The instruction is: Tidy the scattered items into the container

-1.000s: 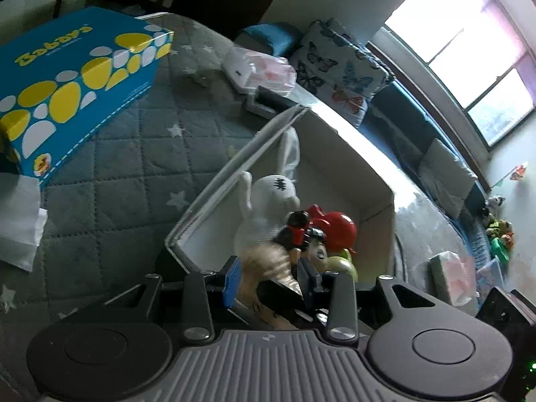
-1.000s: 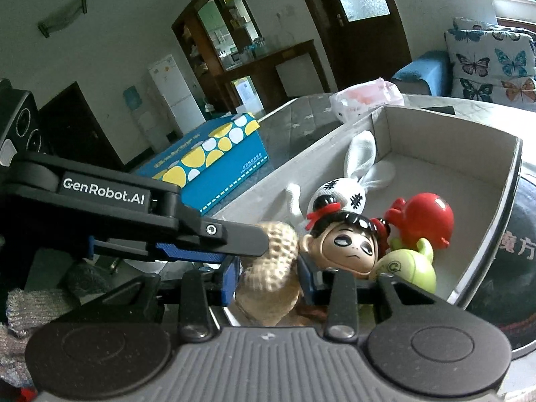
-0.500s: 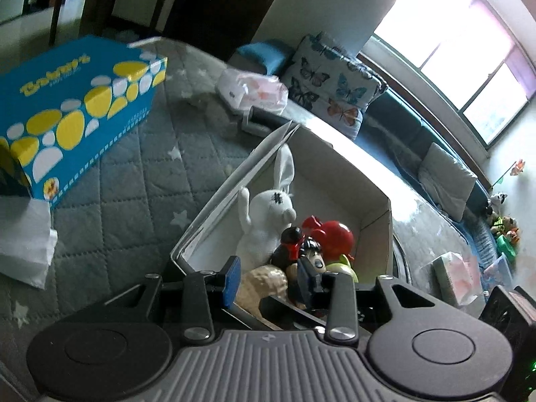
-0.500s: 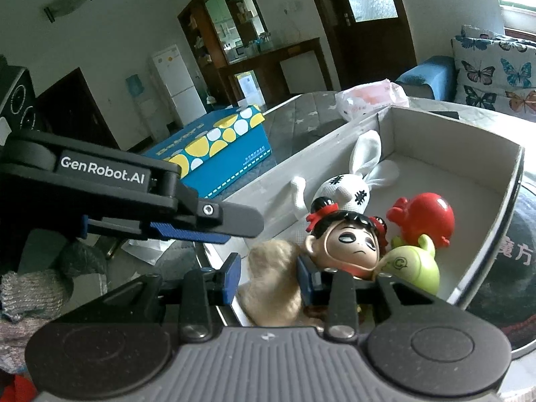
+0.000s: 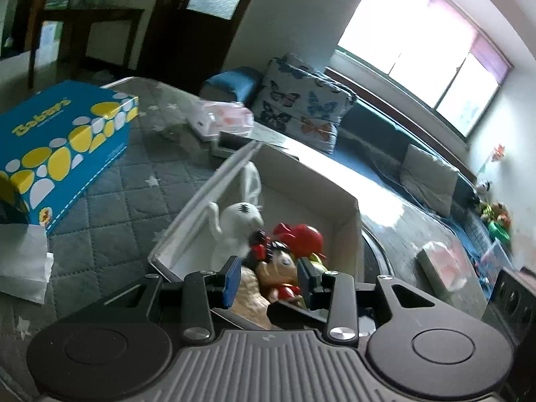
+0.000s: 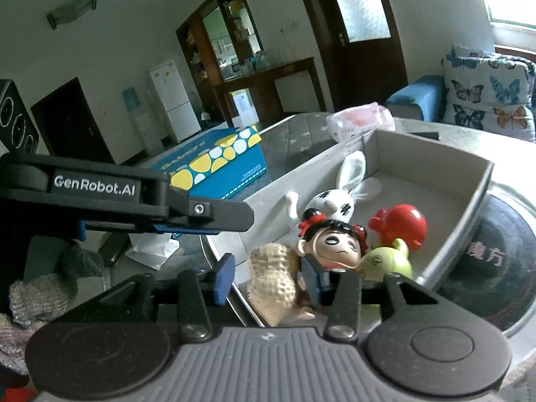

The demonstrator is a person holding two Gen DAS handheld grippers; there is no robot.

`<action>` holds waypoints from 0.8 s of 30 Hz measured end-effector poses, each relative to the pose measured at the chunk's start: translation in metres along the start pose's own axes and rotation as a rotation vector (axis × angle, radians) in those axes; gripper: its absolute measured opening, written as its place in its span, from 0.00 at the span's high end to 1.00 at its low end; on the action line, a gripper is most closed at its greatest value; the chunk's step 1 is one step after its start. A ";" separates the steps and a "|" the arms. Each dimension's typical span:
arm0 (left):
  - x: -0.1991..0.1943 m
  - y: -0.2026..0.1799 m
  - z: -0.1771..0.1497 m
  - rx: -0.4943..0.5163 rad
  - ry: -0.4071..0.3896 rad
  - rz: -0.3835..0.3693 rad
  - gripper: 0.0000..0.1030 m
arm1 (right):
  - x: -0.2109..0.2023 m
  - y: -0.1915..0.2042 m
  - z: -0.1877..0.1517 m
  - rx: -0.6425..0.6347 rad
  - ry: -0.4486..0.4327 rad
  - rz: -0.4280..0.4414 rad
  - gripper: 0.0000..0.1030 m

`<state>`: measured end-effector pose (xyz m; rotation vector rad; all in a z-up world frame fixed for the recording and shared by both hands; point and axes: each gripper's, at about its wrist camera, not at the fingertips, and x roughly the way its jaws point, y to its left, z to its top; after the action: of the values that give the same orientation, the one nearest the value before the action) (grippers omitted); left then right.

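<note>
A white cardboard box (image 6: pixel 482 181) (image 5: pixel 345 201) holds a white rabbit plush (image 6: pixel 335 201) (image 5: pixel 238 221), a red toy (image 6: pixel 402 224) (image 5: pixel 308 238), a green toy (image 6: pixel 385 261), a doll with black hair (image 6: pixel 335 244) (image 5: pixel 281 264) and a tan peanut toy (image 6: pixel 274 274) (image 5: pixel 248 294). My right gripper (image 6: pixel 268 278) is open, its jaws on either side of the peanut toy at the box's near end, not pressing it. My left gripper (image 5: pixel 268 274) is open and empty, above the box's near end; it also shows in the right wrist view (image 6: pixel 214 214).
A blue and yellow tissue box (image 5: pixel 57 147) (image 6: pixel 217 164) lies on the grey quilted cover to the left. White tissue (image 5: pixel 23 264) lies near it. A pink packet (image 5: pixel 221 120) and a dark object (image 5: pixel 231 144) sit beyond the box. A sofa with butterfly cushions (image 5: pixel 301 104) stands behind.
My right gripper has opened and let go of the peanut toy, which now rests in the box. Both grippers have pulled back and up from the box.
</note>
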<state>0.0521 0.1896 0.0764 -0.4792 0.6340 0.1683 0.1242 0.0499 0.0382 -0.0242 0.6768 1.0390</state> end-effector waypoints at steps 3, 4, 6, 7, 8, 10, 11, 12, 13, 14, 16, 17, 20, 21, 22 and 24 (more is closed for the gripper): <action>-0.002 -0.009 -0.007 0.028 -0.005 -0.001 0.62 | -0.009 0.000 -0.003 -0.007 -0.006 -0.029 0.45; -0.003 -0.012 -0.009 0.038 -0.009 0.006 0.62 | -0.014 0.000 -0.004 -0.009 -0.011 -0.042 0.41; -0.004 -0.019 -0.013 0.070 -0.018 0.029 0.62 | -0.021 -0.001 -0.007 -0.012 -0.020 -0.062 0.37; -0.003 -0.022 -0.015 0.085 -0.018 0.042 0.62 | -0.023 -0.002 -0.009 -0.013 -0.021 -0.068 0.37; -0.003 -0.025 -0.018 0.099 -0.016 0.053 0.62 | -0.027 -0.002 -0.012 -0.017 -0.023 -0.078 0.34; -0.002 -0.028 -0.022 0.121 -0.014 0.079 0.62 | -0.032 -0.003 -0.016 -0.022 -0.027 -0.094 0.25; -0.002 -0.030 -0.025 0.131 -0.017 0.091 0.62 | -0.036 -0.003 -0.018 -0.027 -0.031 -0.104 0.23; -0.003 -0.032 -0.027 0.143 -0.022 0.100 0.62 | -0.039 -0.003 -0.021 -0.032 -0.038 -0.113 0.23; -0.003 -0.034 -0.029 0.153 -0.026 0.105 0.62 | -0.043 -0.002 -0.024 -0.037 -0.043 -0.122 0.23; -0.003 -0.035 -0.031 0.161 -0.027 0.107 0.62 | -0.046 -0.003 -0.026 -0.040 -0.046 -0.128 0.20; -0.003 -0.039 -0.035 0.177 -0.028 0.111 0.62 | -0.052 -0.003 -0.030 -0.044 -0.053 -0.141 0.16; -0.003 -0.041 -0.037 0.186 -0.029 0.112 0.62 | -0.056 -0.003 -0.032 -0.046 -0.056 -0.147 0.15; -0.001 -0.046 -0.043 0.206 -0.019 0.115 0.61 | -0.066 -0.004 -0.038 -0.046 -0.070 -0.170 0.06; -0.001 -0.047 -0.045 0.213 -0.017 0.117 0.61 | -0.069 -0.004 -0.040 -0.047 -0.075 -0.176 0.05; 0.000 -0.049 -0.048 0.219 -0.016 0.120 0.61 | -0.073 -0.004 -0.042 -0.050 -0.080 -0.183 0.04; 0.000 -0.052 -0.052 0.234 -0.014 0.125 0.61 | -0.080 -0.004 -0.046 -0.051 -0.089 -0.199 0.02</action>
<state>0.0396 0.1195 0.0599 -0.2131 0.6610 0.2132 0.0785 -0.0299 0.0424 -0.0872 0.5553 0.8607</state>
